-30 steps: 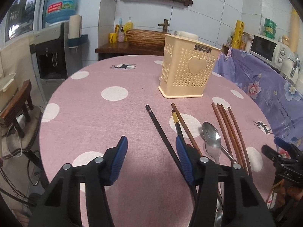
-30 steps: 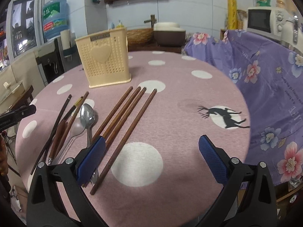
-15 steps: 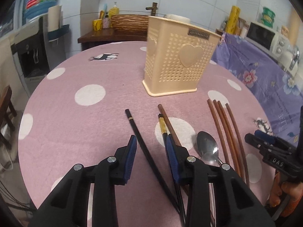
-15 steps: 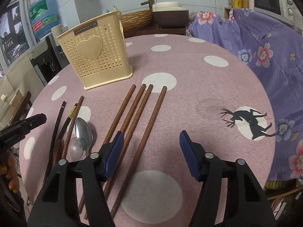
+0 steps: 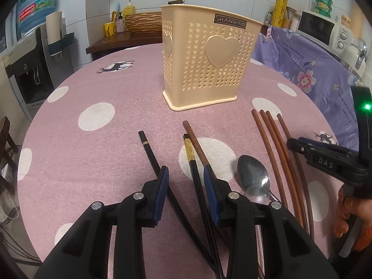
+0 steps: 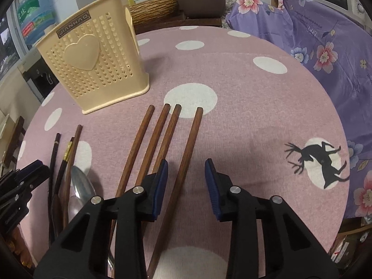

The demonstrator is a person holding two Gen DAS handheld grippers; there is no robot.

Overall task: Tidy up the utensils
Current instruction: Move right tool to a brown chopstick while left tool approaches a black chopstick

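Observation:
A cream perforated utensil holder [image 5: 204, 65] [image 6: 93, 69] stands upright on the pink polka-dot table [image 5: 104, 162]. In front of it lie two black chopsticks, a brown one, two metal spoons [image 5: 252, 172] and several brown chopsticks [image 6: 160, 139]. My left gripper [image 5: 186, 181] hangs low over the black pair. The gold-banded black chopstick [image 5: 189, 151] runs between its pads, which do not press on it. My right gripper [image 6: 186, 176] is closing around the rightmost brown chopstick [image 6: 189, 148], with a gap still on both sides.
A purple floral cloth [image 5: 313, 69] drapes the counter at the right, with a microwave [image 5: 320, 30] on it. A water dispenser [image 5: 25, 69] stands at the left and a wooden side table [image 5: 121, 41] behind. A person's hand [image 5: 348, 214] holds the right gripper.
Both grippers have moved forward toward the holder and come lower over the utensils. Their jaws have narrowed, the right one by far more. Each now straddles one chopstick.

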